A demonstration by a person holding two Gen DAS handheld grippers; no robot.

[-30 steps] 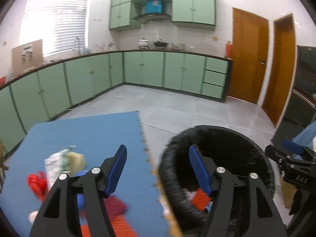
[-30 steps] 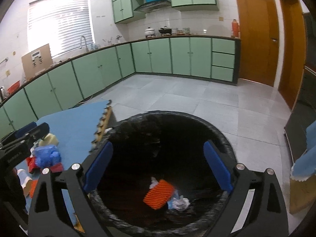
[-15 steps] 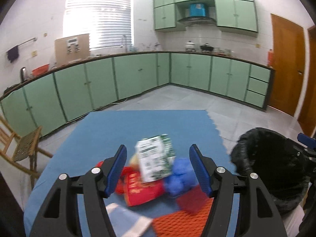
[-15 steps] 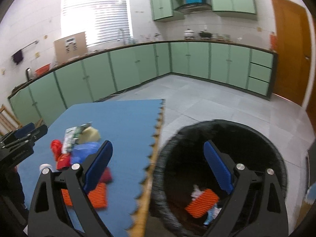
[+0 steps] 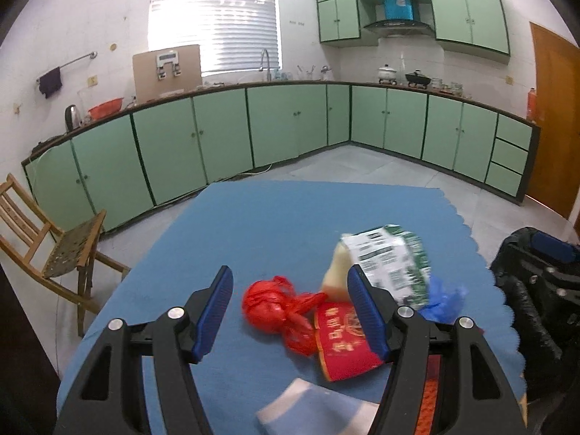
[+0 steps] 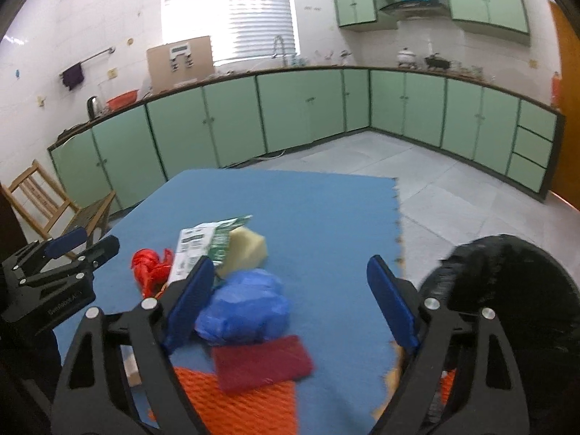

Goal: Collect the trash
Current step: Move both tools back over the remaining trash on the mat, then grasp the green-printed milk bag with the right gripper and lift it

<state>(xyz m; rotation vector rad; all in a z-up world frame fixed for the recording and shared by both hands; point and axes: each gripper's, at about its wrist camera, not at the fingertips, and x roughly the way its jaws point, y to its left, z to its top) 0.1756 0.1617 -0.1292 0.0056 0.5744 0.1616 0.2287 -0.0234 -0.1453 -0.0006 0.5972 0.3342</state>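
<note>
Trash lies in a heap on the blue foam mat (image 5: 275,224): a red plastic bag (image 5: 272,301), a red packet with gold print (image 5: 344,340), a green-and-white wrapper (image 5: 391,264), a yellow sponge (image 6: 246,250), a blue plastic bag (image 6: 246,304), a dark red pad (image 6: 261,362) and an orange mesh piece (image 6: 235,402). My left gripper (image 5: 290,311) is open above the red bag, holding nothing. My right gripper (image 6: 291,304) hovers over the blue bag; its jaws are closing but do not press on it. The black-lined bin (image 6: 507,290) stands off the mat's right edge.
A wooden chair (image 5: 47,243) stands left of the mat. Green cabinets (image 5: 290,127) line the far walls, with grey tiled floor between them and the mat. A pale blue-and-white sheet (image 5: 315,409) lies near the left gripper's base.
Both grippers have swung left, from over the bin to over the trash heap on the mat. The bin has slid to the right edge of both views. The right jaws have narrowed slightly.
</note>
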